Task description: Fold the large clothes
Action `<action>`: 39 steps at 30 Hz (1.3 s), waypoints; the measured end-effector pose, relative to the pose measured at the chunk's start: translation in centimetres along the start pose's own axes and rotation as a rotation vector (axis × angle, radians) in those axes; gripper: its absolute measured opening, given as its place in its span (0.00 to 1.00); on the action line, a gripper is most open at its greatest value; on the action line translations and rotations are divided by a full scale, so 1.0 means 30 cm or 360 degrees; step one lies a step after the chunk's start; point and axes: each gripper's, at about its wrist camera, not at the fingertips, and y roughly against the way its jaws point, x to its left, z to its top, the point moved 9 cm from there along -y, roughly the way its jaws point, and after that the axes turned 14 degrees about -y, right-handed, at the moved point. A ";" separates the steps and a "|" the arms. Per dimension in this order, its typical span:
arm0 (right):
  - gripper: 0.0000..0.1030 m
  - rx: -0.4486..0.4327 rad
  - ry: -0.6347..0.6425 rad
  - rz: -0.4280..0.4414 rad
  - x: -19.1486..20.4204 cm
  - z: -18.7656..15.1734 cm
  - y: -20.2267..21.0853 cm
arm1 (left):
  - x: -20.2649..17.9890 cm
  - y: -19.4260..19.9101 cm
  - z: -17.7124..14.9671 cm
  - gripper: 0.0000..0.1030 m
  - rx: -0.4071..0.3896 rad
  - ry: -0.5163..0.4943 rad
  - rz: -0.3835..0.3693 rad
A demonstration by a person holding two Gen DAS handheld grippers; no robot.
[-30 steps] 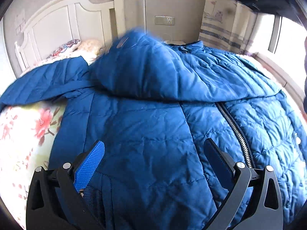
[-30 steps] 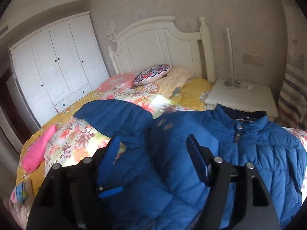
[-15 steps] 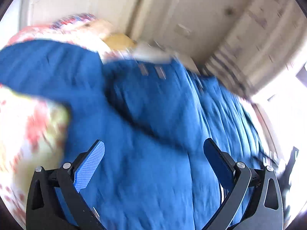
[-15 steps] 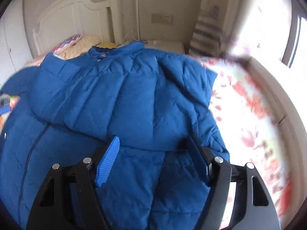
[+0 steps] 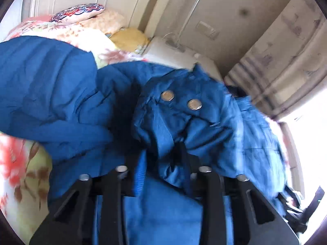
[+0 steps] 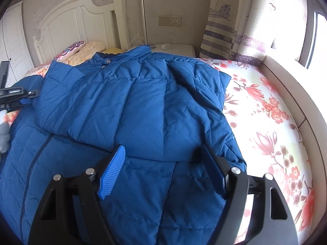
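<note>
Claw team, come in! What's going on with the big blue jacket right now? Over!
Left claw closing on a bunched cuff of the blue jacket. Right claw opening, empty, over a folded-in sleeve. Nothing in the way.

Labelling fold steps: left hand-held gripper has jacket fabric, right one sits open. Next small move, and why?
Probably draw the left hand-held gripper across the jacket. Its jaws are closing on a bunched cuff bearing two snaps, and this sleeve is not yet folded in. The right hand-held gripper, jaws opening, holds nothing.
</note>
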 end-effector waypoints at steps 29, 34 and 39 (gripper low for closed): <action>0.74 -0.0080 -0.0085 0.0028 -0.038 0.014 0.035 | -0.062 -0.099 -0.124 0.95 0.0156 -0.0538 0.0421; 0.74 -0.0221 -0.0303 0.0093 -0.108 0.081 0.123 | -0.061 -0.087 -0.117 0.96 0.0122 -0.0504 0.0368; 0.74 -0.0194 -0.0114 0.0012 -0.009 0.188 0.097 | -0.073 -0.083 -0.124 0.96 0.0121 -0.0553 0.0435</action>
